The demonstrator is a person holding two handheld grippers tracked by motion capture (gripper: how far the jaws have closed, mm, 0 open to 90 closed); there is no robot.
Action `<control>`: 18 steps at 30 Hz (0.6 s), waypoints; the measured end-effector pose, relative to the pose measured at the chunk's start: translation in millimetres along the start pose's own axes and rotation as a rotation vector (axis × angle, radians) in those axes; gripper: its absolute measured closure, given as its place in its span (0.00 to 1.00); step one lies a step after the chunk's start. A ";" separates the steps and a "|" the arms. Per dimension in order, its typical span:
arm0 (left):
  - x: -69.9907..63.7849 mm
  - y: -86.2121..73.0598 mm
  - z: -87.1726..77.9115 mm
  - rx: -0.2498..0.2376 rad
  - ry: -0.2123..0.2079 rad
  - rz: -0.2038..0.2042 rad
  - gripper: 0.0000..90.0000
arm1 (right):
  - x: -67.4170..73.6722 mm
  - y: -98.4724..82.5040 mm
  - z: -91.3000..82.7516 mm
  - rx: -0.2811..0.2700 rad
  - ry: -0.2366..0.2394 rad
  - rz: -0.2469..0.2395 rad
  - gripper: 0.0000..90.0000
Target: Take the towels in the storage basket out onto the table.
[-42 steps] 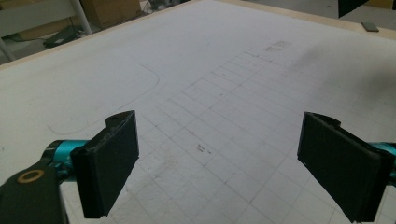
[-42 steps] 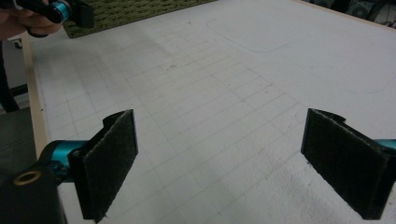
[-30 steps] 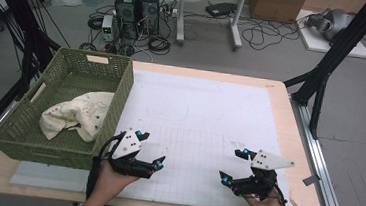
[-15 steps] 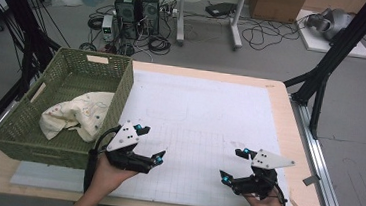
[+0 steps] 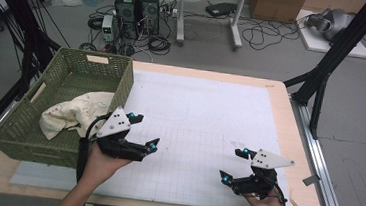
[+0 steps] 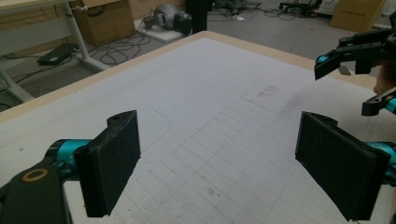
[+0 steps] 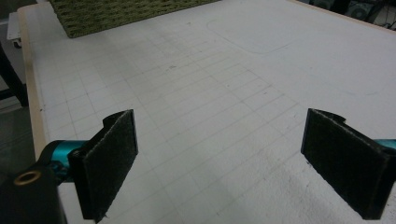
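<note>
A green woven basket [image 5: 27,134] stands at the table's left with a cream cloth [image 5: 72,113] lying in it. My left gripper [image 5: 144,131] is held open just right of the basket's front corner, above the white gridded mat [image 5: 205,115]. Its jaws [image 6: 219,163] stand wide apart with nothing between them. My right gripper [image 5: 233,164] is open near the front right of the mat. Its jaws [image 7: 224,163] are empty too, with the basket [image 7: 116,14] far ahead. The right gripper [image 6: 355,65] also appears at the right edge of the left gripper view.
The wooden table edge [image 5: 303,143] runs along the right, past the mat. Beyond the table, on the floor, are computer towers [image 5: 137,3], cables, cardboard boxes and black stand legs [image 5: 323,80].
My left gripper has risen and moved up and right, away from the front edge, tilting toward the basket's corner. The right gripper has barely shifted.
</note>
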State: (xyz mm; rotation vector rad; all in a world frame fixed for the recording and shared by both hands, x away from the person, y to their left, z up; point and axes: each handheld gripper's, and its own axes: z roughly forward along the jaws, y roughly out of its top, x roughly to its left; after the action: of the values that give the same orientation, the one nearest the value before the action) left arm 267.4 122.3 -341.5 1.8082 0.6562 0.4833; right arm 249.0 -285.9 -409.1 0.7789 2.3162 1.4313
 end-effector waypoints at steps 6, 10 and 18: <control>12.6 6.8 -7.8 -0.001 0.019 -0.006 0.17 | 0.3 0.1 1.1 0.001 0.005 0.004 0.11; 20.4 9.8 -11.5 0.002 0.033 -0.010 0.17 | 0.1 0.1 1.3 0.003 0.004 0.000 0.11; 31.1 13.5 -18.7 -0.002 0.050 -0.018 0.17 | -0.1 0.1 1.4 0.003 0.005 0.002 0.11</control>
State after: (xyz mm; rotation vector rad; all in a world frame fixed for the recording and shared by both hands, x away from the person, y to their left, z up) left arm 282.3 152.5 -322.5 1.7911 0.7059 0.5184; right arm 249.8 -284.9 -409.7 0.7802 2.3227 1.4321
